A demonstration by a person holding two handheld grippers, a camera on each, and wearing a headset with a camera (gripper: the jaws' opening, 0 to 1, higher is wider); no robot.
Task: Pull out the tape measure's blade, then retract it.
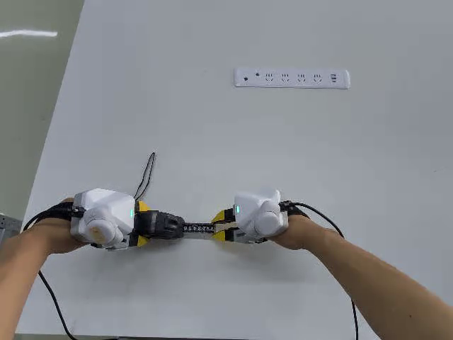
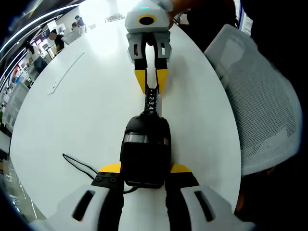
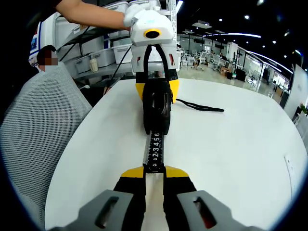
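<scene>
At the left of the head view, the person's left hand (image 1: 55, 234) holds the left claw (image 1: 145, 224) low over the white bench (image 1: 212, 142). This claw is clamped on the black tape measure (image 1: 161, 224), with one yellow-tipped jaw on each side of the body. The left gripper view shows the same grip: the left claw (image 2: 146, 168) pinches the tape measure (image 2: 146, 149) at its rear, and the body lies flat on the bench (image 2: 86, 106). A thin black lanyard (image 1: 145, 177) loops from the tape measure across the bench behind the left claw, and it shows again in the left gripper view (image 2: 79, 164).

A short length of blade (image 1: 198, 228), dark with white numerals, runs rightward from the tape measure just above the bench. Its far end is pinched in the right claw (image 1: 221, 227), whose jaws are nearly together on it, and the right hand (image 1: 297, 230) holds that claw. In the right gripper view the right claw (image 3: 155, 171) grips the blade (image 3: 155, 151) near the tip, and the numerals 2 to 6 can be read beyond the jaws. The tape measure (image 3: 157, 108) and the left claw (image 3: 157, 89) face it.

Further back on the bench, to the right, lies a white power strip (image 1: 291, 77), well apart from both claws. A grey mesh chair (image 3: 38, 130) stands beside the bench.
</scene>
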